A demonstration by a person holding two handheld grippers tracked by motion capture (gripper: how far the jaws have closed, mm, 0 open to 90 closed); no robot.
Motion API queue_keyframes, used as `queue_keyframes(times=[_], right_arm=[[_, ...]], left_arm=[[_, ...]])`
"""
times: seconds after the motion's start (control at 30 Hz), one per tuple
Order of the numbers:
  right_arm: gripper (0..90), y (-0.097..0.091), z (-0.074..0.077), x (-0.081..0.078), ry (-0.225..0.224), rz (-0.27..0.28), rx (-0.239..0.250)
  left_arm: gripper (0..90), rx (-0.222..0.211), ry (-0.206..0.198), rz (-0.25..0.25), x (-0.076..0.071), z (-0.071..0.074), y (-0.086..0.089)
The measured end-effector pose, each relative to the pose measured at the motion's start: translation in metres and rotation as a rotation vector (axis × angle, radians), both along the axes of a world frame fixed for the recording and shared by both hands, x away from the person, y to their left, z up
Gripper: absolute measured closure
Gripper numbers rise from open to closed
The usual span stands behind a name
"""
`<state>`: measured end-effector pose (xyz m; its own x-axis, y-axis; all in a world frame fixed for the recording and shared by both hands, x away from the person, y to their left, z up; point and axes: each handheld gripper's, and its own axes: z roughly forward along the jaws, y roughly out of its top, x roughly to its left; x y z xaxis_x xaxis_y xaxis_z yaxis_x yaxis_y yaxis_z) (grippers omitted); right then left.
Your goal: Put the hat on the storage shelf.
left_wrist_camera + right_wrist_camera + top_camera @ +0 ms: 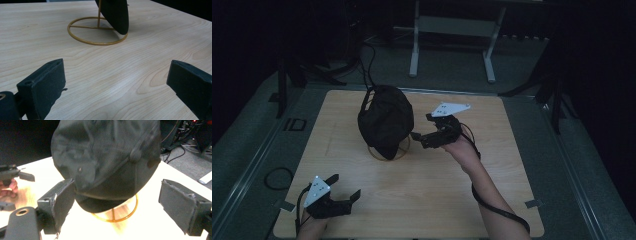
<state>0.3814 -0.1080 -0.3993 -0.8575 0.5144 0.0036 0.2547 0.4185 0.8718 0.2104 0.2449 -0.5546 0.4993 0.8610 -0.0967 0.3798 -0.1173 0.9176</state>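
A cap point(385, 121) sits on a wire stand point(402, 149) just above the middle of the high view, on the table point(437, 195). The right gripper point(422, 129) lies just right of the cap, near it but apart. The left gripper point(346, 186) sits at the lower left of the frame, well apart from both.

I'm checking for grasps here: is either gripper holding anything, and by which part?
Nothing is held. The right gripper is open, its jaws apart in front of the black cap on its stand. The left gripper is open over the bare table.
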Motion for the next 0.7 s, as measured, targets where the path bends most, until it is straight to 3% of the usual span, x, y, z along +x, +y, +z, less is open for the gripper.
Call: queue_keyframes(times=[0.23,0.47,0.53,0.7], right_arm=[[13.1,-0.007,-0.02,-0.008,0.021,0.018,-0.002],[13.2,-0.013,-0.038,-0.021,0.022,0.038,0.006],[13.2,-0.015,-0.05,-0.025,0.023,0.045,-0.017],[13.2,-0.019,-0.07,-0.032,0.039,0.048,-0.015]], left_arm=[[2.6,-0.011,-0.015,-0.009,-0.001,0.002,0.0],[2.6,-0.009,-0.006,-0.013,-0.001,0.001,0.0],[2.6,-0.009,-0.004,-0.013,-0.001,0.001,-0.001],[2.6,-0.01,-0.007,-0.009,-0.001,0.001,0.0]])
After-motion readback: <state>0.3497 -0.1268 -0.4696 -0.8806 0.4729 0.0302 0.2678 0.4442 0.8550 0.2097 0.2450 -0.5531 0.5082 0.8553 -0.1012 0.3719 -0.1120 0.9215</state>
